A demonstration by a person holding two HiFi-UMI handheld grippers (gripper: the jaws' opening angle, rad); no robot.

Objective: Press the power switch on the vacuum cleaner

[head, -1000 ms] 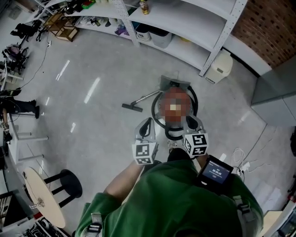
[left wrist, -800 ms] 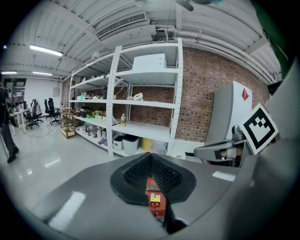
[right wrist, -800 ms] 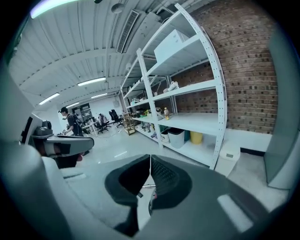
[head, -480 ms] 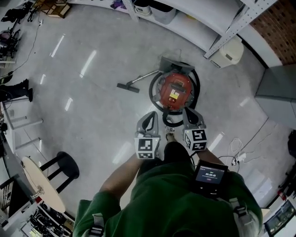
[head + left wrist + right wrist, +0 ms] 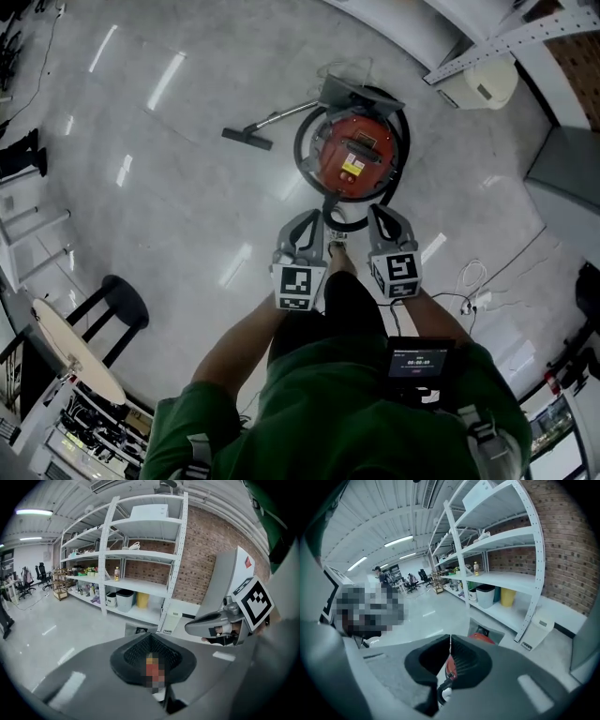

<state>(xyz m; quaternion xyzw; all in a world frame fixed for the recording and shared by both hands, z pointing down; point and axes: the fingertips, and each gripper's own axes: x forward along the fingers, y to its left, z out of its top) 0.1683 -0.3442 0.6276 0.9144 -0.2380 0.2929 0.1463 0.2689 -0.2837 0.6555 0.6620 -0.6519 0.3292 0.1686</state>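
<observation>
grey floor (image 5: 169,206) | white shelving (image 5: 140,555) against brick wall (image 5: 206,550) | red vacuum cleaner (image 5: 354,155) on floor, ringed by black hose (image 5: 301,150), just ahead of both grippers, untouched | left gripper (image 5: 304,231) jaws pressed together, empty | right gripper (image 5: 385,225) jaws pressed together, empty

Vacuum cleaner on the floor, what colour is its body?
Vacuum cleaner is red, clearest in head view.

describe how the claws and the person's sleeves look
The left claw and right claw are smooth grey shells tapering forward, with black ribbed pads inside. Each carries a white cube printed with black square markers. The person wears a green short-sleeved shirt.
</observation>
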